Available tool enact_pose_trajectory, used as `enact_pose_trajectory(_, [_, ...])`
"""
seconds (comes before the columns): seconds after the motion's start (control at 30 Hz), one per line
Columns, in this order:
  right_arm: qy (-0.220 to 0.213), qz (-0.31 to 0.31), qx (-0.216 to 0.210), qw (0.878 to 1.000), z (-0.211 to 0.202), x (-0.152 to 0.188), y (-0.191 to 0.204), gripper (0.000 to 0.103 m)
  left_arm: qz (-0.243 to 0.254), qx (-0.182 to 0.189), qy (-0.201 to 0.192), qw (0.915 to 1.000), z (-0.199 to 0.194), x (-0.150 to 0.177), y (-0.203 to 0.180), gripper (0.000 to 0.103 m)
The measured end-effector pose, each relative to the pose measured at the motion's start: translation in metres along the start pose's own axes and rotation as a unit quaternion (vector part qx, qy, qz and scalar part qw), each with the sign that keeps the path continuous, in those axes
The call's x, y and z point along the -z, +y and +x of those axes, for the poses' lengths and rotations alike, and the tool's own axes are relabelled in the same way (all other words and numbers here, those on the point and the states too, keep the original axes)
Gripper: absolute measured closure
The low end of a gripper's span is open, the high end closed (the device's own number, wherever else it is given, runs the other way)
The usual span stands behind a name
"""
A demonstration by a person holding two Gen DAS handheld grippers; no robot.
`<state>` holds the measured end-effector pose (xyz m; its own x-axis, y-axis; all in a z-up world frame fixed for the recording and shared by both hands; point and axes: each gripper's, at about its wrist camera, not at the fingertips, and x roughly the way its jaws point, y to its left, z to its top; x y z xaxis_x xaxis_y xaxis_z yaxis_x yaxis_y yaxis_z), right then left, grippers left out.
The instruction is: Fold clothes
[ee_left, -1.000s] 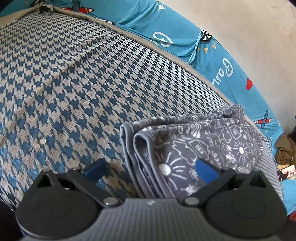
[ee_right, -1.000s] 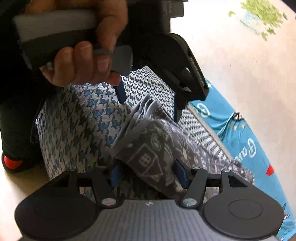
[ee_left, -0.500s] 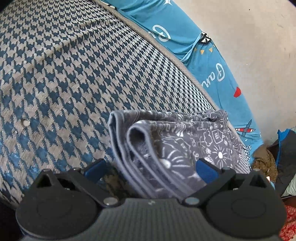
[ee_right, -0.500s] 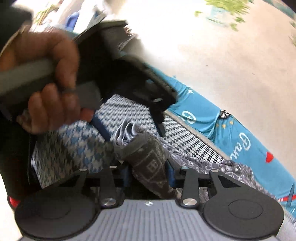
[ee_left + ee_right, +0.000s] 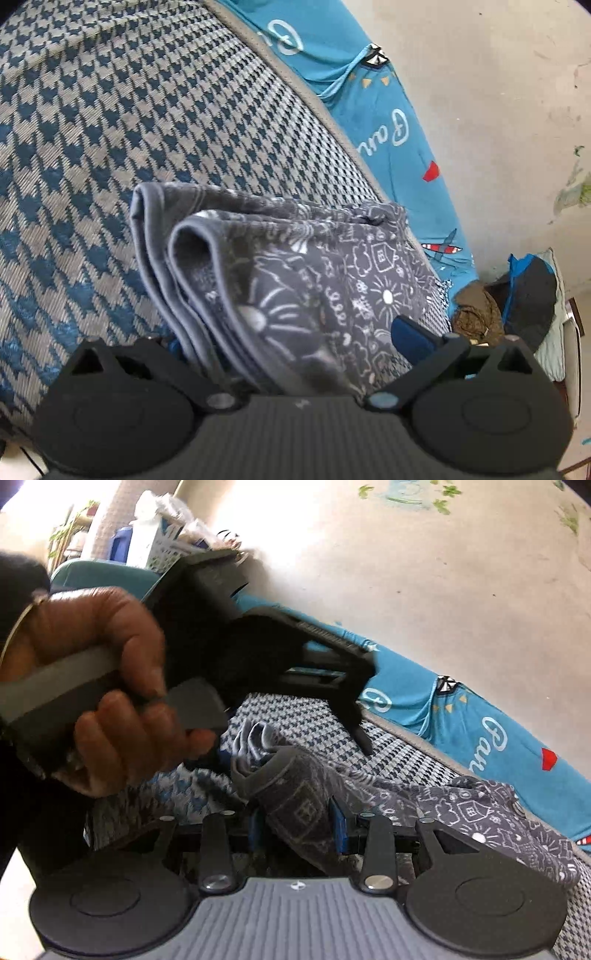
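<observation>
Pinching the folded grey garment (image 5: 295, 797) – right gripper (image 5: 299, 827), mattress edge (image 5: 402, 731) beyond

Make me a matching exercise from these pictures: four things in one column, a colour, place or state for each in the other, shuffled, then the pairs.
Things:
1. grey printed cloth
2. mattress
3. blue sheet
4. right gripper

Descriptions:
A. blue-and-grey houndstooth pattern
B. shut on a folded edge
C. white lettering, beside the wall
D. folded in layers, white doodle print

Pairs: 1-D, 2-A, 3-C, 4-B
</observation>
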<state>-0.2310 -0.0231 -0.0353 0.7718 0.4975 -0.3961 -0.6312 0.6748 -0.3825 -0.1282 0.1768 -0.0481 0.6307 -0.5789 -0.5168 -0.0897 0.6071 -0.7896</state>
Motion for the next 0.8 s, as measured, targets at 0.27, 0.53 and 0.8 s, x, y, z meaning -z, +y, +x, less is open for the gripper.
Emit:
enact_pose_trajectory(0.27, [0.030,-0.026,-0.007,0.999,0.006,0.005,0.007,0.054,0.005,-0.009,-0.006,0.9999,0.001,0.000,-0.001,0.002])
enact_pose_trajectory(0.53, [0.033,-0.066,-0.004,0.997,0.005,0.012,0.015,0.052,0.007,-0.010,-0.010,0.9999,-0.002,-0.001,0.000,0.002])
enact_pose_trajectory(0.8, [0.036,-0.116,0.001,0.993,0.019,0.014,0.016,0.050,0.014,-0.032,-0.009,0.9994,0.001,-0.006,0.000,0.000])
